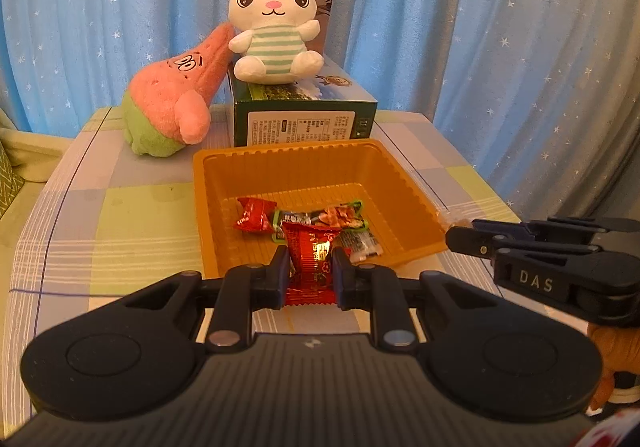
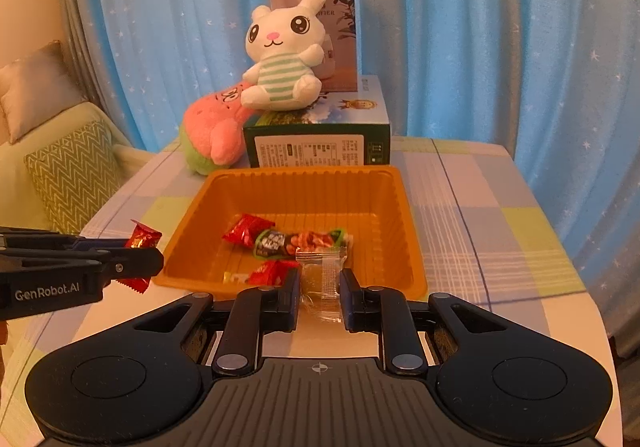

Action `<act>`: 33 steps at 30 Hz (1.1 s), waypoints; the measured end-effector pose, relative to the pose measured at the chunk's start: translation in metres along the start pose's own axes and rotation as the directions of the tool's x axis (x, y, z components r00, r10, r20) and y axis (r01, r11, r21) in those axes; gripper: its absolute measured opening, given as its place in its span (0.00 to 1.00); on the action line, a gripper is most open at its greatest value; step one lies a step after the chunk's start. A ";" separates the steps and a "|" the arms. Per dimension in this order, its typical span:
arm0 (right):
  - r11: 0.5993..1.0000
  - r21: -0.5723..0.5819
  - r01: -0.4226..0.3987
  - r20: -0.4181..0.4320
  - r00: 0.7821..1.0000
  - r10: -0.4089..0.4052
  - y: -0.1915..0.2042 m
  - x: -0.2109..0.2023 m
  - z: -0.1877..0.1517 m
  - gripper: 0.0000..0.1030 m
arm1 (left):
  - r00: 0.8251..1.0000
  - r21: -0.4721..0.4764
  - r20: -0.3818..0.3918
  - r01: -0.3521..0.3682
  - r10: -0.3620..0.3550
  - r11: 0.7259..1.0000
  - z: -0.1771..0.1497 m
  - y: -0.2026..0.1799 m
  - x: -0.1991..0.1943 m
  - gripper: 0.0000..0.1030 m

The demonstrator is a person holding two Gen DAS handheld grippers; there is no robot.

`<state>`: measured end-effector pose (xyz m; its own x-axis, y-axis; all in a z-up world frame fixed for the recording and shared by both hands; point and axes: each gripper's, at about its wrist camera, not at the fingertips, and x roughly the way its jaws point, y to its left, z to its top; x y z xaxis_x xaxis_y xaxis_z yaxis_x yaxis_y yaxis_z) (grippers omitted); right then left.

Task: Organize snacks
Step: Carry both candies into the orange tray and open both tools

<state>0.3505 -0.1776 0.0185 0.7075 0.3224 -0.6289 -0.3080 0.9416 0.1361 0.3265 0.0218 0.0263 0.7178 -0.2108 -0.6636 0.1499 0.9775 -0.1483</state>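
Both grippers carry a snack at the near edge of the orange tray.

The left gripper (image 1: 310,271) is clamped on a red snack packet (image 1: 310,267); the right gripper (image 2: 320,289) pinches a clear-wrapped snack (image 2: 320,275). The orange tray (image 2: 304,183), mid-table (image 2: 500,231) before the green box (image 2: 316,143), holds a red candy (image 2: 246,229) and a green-edged bar (image 2: 298,241).

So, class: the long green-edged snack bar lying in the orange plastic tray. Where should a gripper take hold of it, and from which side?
Grip the long green-edged snack bar across its narrow middle, coming from above. It lies flat, its length running across the orange plastic tray, and the ribbed walls probably block a sideways approach. A red wrapped candy touches its left end, so keep clear of that end.
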 end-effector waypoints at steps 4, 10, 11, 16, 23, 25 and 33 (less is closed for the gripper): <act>1.000 -0.014 -0.005 -0.006 1.000 0.005 -0.002 0.018 0.016 0.20 | 1.000 -0.001 -0.002 -0.004 0.004 1.000 0.011 0.005 0.016 0.19; 0.999 -0.014 -0.034 -0.060 0.998 0.033 -0.003 0.047 0.031 0.20 | 1.000 -0.003 -0.026 -0.001 0.001 1.000 0.022 0.012 0.038 0.19; 0.999 -0.008 -0.036 -0.066 0.997 0.035 -0.004 0.051 0.033 0.20 | 1.000 -0.007 -0.031 -0.001 0.001 1.000 0.023 0.014 0.041 0.19; 0.999 -0.013 -0.030 -0.075 0.997 0.029 -0.003 0.065 0.040 0.20 | 0.999 -0.019 -0.048 -0.013 0.012 1.000 0.030 0.022 0.057 0.19; 0.999 -0.042 -0.021 -0.089 0.996 0.017 0.000 0.079 0.044 0.20 | 0.998 -0.028 -0.061 -0.018 0.016 0.999 0.035 0.031 0.073 0.19; 0.999 -0.042 -0.021 -0.092 0.996 0.017 0.000 0.082 0.044 0.20 | 0.998 -0.030 -0.060 -0.020 0.018 0.999 0.035 0.032 0.075 0.19; 0.999 -0.039 -0.022 -0.102 0.995 0.018 0.000 0.089 0.043 0.20 | 0.998 -0.036 -0.063 -0.019 0.017 0.999 0.037 0.034 0.085 0.23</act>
<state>0.4409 -0.1450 -0.0045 0.6332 0.3275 -0.7012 -0.3481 0.9297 0.1199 0.4178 0.0374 -0.0082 0.6759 -0.1941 -0.7110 0.1116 0.9805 -0.1616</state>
